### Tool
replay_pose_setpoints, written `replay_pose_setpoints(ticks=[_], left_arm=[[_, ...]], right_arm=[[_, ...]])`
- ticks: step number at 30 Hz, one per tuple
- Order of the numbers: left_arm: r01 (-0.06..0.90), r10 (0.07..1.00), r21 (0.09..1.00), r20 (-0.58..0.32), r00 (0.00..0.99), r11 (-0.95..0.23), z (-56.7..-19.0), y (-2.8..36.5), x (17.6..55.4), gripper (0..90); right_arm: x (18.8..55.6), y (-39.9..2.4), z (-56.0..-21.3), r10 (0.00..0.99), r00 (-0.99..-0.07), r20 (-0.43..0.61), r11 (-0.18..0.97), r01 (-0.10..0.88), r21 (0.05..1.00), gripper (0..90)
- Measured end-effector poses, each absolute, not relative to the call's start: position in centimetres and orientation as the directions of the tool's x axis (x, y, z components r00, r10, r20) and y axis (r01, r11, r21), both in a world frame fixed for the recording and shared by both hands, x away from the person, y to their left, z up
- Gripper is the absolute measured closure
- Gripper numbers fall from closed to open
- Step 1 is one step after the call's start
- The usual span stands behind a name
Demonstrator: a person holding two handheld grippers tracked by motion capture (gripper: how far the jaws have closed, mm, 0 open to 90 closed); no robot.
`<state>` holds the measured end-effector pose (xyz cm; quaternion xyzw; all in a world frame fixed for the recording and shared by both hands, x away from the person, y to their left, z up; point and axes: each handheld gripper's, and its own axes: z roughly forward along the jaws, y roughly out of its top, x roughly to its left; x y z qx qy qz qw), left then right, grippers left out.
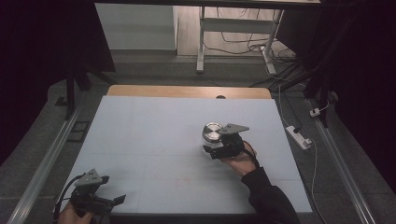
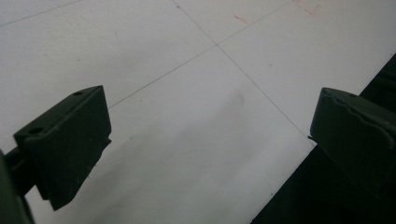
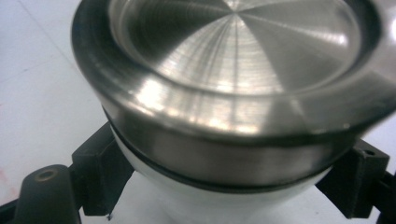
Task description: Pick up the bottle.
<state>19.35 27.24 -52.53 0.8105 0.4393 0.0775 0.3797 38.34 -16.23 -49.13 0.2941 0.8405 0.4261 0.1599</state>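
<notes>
High view: one container is present, a round jar (image 1: 212, 132) with a brushed steel lid (image 1: 213, 129), right of centre on the pale blue mat (image 1: 154, 140). The lid is on, so its contents cannot be told. The right gripper (image 1: 215, 145) comes at it from the near side, with the person's right hand (image 1: 240, 161) and dark sleeve (image 1: 268, 198) behind; the jar sits at the gripper's front end, just beyond the grey plate (image 1: 233, 128).

Right gripper view: the jar (image 3: 224, 191) fills the upper frame, lid (image 3: 233, 60) uppermost and close to the camera. Below the steel band runs a dark seal, then a white body. The two black jaws stand either side of that white body, one at lower left, one at lower right, both pressed against it. The right gripper (image 3: 229, 186) is clamped on the jar beneath the lid. Whether the jar's base touches the mat cannot be told.

Left gripper view: the left gripper (image 2: 205, 140) has its jaws wide apart with bare mat (image 2: 187, 84) between them, holding nothing. Faint ruled lines and a small red mark cross the mat. The dark edge of the table lies under the right-hand jaw.

High view again: the left gripper (image 1: 105, 200) sits at the mat's near left corner, well apart from the jar, with the left hand (image 1: 72, 214) at the frame's bottom edge.
</notes>
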Motion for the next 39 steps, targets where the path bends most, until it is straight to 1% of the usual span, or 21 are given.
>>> replay_pose_setpoints(ticks=[13,28,39], left_arm=[[0.653,0.770,0.685,-0.210,0.602,-0.324,-52.5,27.3,19.3,0.0],[0.656,0.773,0.684,-0.212,0.598,-0.320,-52.5,27.3,19.4,0.0],[0.657,0.773,0.683,-0.214,0.597,-0.319,-52.5,27.3,19.4,0.0]], right_arm=[[35.7,-15.6,-48.5,0.583,-0.812,0.001,0.470,0.338,0.815,14.9],[32.8,-13.9,-48.1,0.522,-0.853,0.017,0.487,0.314,0.815,14.9],[31.7,-12.7,-48.0,0.482,-0.876,0.014,0.504,0.290,0.814,14.9]])
